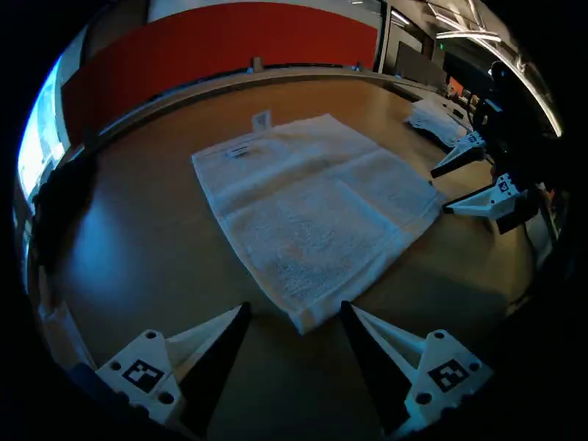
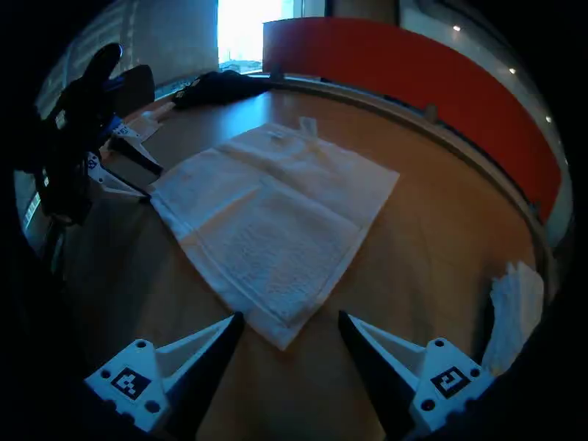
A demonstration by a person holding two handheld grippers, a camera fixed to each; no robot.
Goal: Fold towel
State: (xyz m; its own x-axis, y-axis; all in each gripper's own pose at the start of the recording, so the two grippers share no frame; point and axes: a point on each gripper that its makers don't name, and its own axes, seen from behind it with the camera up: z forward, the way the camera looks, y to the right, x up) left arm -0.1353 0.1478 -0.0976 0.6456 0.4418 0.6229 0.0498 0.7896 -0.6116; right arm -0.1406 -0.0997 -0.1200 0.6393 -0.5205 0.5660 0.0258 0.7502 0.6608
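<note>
Both cameras low over table (image 1: 147, 242), close behind adjacent towel (image 1: 316, 213) corners, facing inward across it. Left gripper view: right gripper (image 1: 439, 192) ahead-right. Right gripper view: left gripper (image 2: 153, 184) ahead-left. Shared: towel, table.

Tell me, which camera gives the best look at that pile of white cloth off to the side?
The right gripper view: the pile of white cloth lies near, large, its folds visible, though at the dim edge. The left gripper view shows it small and far across the table.
</note>
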